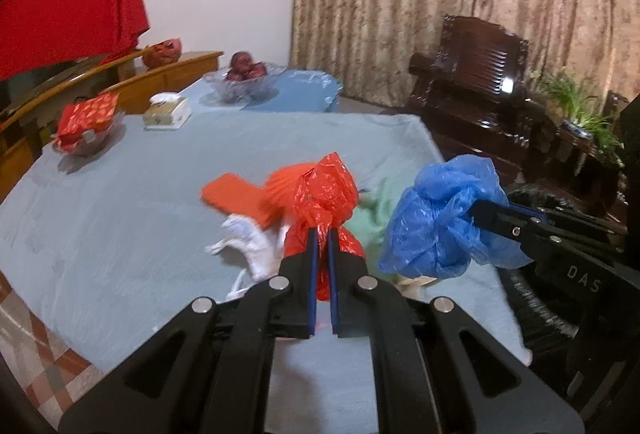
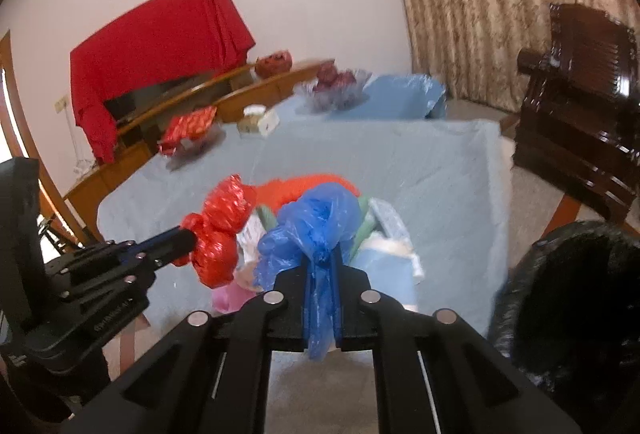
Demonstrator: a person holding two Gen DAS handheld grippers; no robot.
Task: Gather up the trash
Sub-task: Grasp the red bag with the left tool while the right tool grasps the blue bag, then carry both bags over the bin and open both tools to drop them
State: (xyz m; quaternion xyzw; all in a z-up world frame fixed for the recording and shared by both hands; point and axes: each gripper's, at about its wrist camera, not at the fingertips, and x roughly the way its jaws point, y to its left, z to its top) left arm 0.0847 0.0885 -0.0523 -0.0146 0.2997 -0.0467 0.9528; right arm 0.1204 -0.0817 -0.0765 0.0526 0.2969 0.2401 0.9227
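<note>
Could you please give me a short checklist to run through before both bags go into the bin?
1. Left gripper shut on the red plastic bag: ok.
2. Right gripper shut on the blue plastic bag: ok, with a tail of plastic hanging below the fingers.
3. Both bags lifted off the table: cannot tell; they look raised, but the views are blurred.
4. Black-lined trash bin open and close at the right: ok.
5. The two bags apart from each other: ok in the left wrist view.
6. Table free of trash: not ok; white paper and an orange flat piece lie there.
</note>
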